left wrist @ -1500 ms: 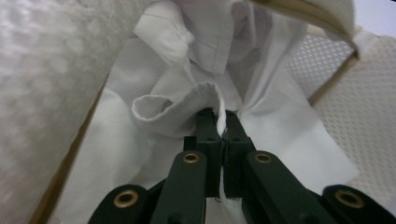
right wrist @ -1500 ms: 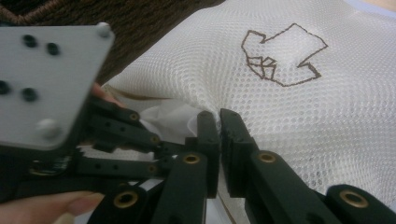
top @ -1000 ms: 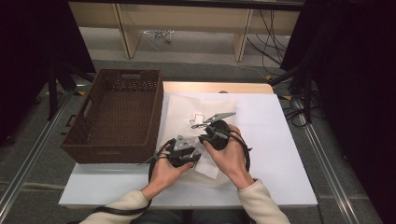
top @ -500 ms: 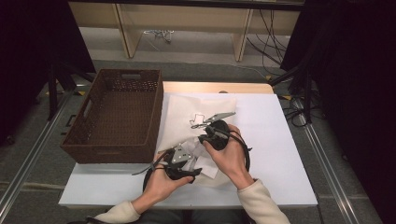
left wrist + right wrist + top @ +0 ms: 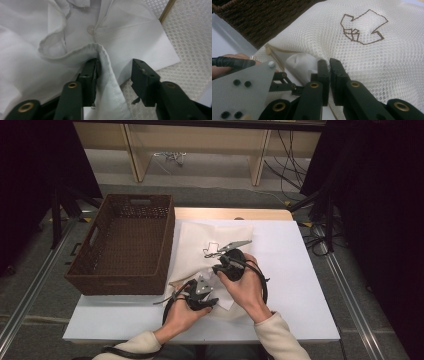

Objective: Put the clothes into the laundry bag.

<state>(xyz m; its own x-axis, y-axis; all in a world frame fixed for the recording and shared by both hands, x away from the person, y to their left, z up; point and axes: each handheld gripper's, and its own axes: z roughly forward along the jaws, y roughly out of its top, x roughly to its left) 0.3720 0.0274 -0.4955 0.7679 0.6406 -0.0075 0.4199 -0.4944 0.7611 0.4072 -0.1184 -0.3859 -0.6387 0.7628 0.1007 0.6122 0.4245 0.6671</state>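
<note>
A cream mesh bag (image 5: 210,237) with a brown stitched outline (image 5: 362,27) lies on the white table beside the basket. My right gripper (image 5: 329,62) is shut on the bag's mesh near its opening; from above it shows as the right gripper (image 5: 220,267). A white garment (image 5: 75,30) with a button (image 5: 90,30) lies at the bag's mouth. My left gripper (image 5: 115,65) has just been closing, with a hemmed fold of that garment between its jaws. The fold drapes against one jaw and the other stands apart. Seen from above, the left gripper (image 5: 199,294) sits near the bag's near corner.
A brown woven basket (image 5: 120,284) stands at the table's left, touching the bag's edge. The white table (image 5: 295,275) has bare surface to the right. Cables trail from both grippers. Shelf legs and floor cables lie beyond the far edge.
My left gripper has shifted a little toward the near edge of the table, with the white cloth following. The right hand and the bag's top have stayed put.
</note>
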